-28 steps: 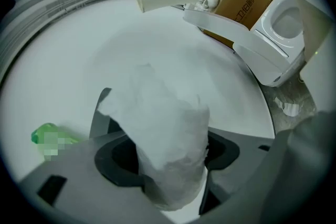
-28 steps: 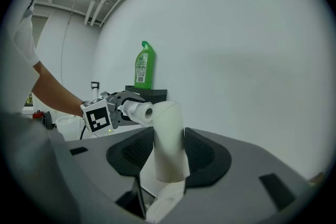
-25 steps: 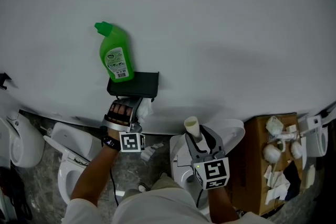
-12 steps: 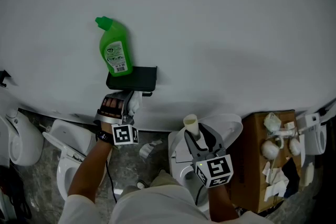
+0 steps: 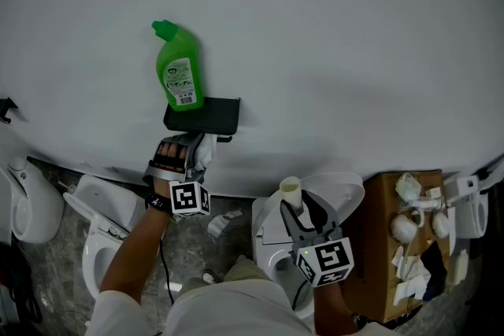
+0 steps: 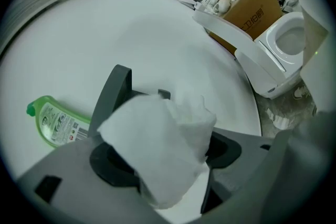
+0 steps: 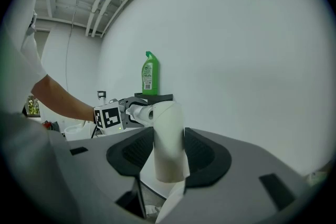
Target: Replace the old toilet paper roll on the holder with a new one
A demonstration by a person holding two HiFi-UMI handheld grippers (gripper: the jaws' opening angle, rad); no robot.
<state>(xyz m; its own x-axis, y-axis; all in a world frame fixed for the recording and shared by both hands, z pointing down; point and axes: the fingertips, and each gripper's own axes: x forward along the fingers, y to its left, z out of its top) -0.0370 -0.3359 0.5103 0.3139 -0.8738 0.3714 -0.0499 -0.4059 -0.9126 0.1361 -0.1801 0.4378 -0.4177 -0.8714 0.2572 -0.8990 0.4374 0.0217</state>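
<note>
A black wall holder carries a green bottle on its top. Just beneath the holder, my left gripper is shut on a white paper roll. Its jaws are opening, and the crumpled roll still fills the gap between the pads of the left gripper. Lower right, my right gripper is shut on a cream, nearly bare tube, held upright. In the right gripper view the tube stands between that gripper's pads with a paper tail hanging below. Beyond it are the left gripper and the bottle.
A white curved wall fills the upper part of the head view. Below are white toilets and another fixture at far left. A cardboard box holding white items stands at the right. Paper scraps lie on the floor.
The left gripper has rolled slightly under the holder, keeping the white roll. The right gripper with its tube has drifted a little to the right.
</note>
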